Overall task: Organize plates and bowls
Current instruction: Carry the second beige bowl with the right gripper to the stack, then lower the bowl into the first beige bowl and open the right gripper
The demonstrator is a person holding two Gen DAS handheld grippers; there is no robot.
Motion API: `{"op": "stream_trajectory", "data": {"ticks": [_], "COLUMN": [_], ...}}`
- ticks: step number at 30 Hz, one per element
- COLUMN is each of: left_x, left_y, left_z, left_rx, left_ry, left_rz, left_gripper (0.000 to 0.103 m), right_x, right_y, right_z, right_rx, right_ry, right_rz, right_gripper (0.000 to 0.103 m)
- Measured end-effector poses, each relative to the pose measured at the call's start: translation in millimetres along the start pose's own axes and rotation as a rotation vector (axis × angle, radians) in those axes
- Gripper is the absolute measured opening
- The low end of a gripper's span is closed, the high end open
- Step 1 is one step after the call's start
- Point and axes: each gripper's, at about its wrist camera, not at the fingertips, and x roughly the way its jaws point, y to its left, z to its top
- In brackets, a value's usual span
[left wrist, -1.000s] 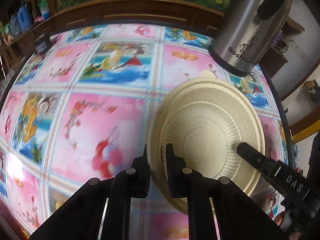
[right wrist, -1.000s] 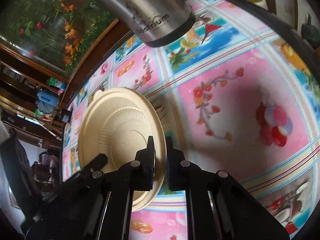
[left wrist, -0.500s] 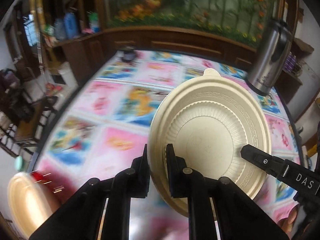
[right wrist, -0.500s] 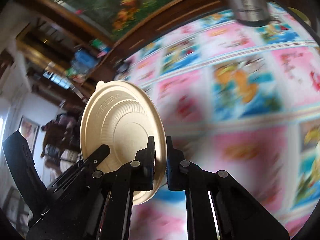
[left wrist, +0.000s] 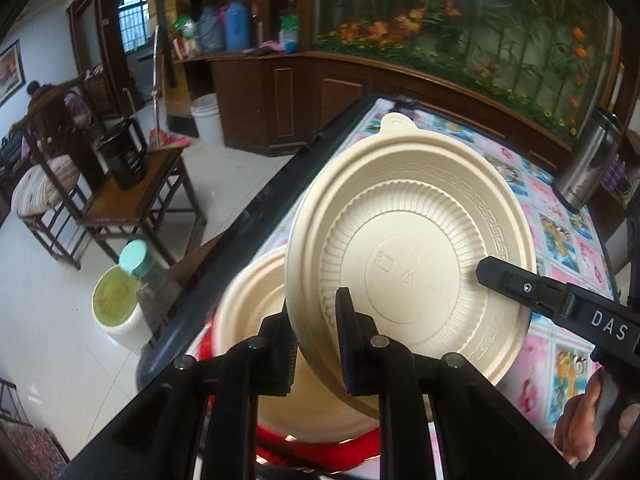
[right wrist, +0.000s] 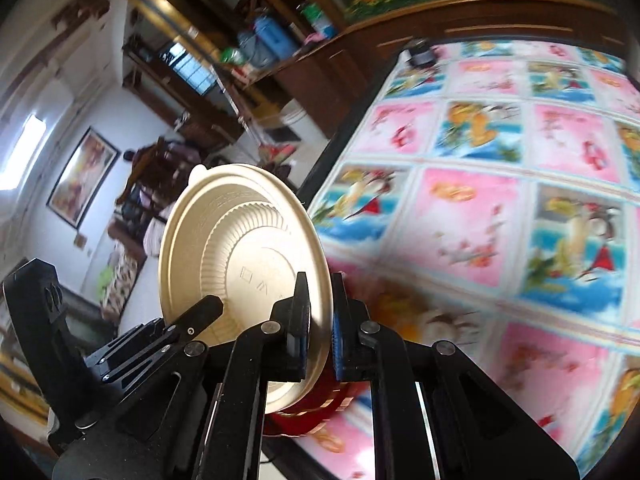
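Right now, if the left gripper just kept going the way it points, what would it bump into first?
Probably the cream bowl lying just beyond the left gripper, under the plate it holds; depth is hard to judge.

The left gripper (left wrist: 316, 336) points down and forward. Its two black fingers (left wrist: 352, 344) sit close on each side of a plate (left wrist: 408, 264) rim and have just been opening a little, with the rim between them. The right gripper (right wrist: 320, 320) also points down and is rolled to one side. Its fingers (right wrist: 298, 320) pinch the same plate's rim tight. In the left view, a bare hand (left wrist: 580, 424) shows low on the right, behind the right gripper.
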Motion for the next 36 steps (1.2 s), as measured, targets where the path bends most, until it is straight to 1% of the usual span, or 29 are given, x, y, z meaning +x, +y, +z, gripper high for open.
{"op": "stream_trajectory", "data": {"ticks": [3, 8, 19, 28, 33, 36], "left_x": [6, 14, 16, 13, 8, 5], "left_y": [13, 25, 34, 37, 35, 36], "left_z": [-8, -17, -20, -24, -25, -25], "left_rx": [-0.012, -0.007, 0.019, 0.031, 0.045, 0.05], "left_ry": [0.005, -0.007, -0.055, -0.067, -0.094, -0.115], "left_rz": [0.004, 0.03, 0.051, 0.039, 0.071, 0.09], "left_gripper": [0.017, 0.017, 0.019, 0.019, 0.019, 0.019], "right_x": [15, 32, 44, 39, 36, 36], "right_y": [15, 23, 46, 53, 51, 53], "right_z": [-10, -18, -26, -34, -36, -38], "right_rx": [-0.03, -0.059, -0.166, -0.194, -0.185, -0.2], "right_ry": [0.026, 0.06, 0.022, 0.02, 0.03, 0.033], "right_rz": [-0.029, -0.067, -0.199, -0.232, -0.236, -0.255], "right_gripper": [0.009, 0.009, 0.011, 0.011, 0.011, 0.011]}}
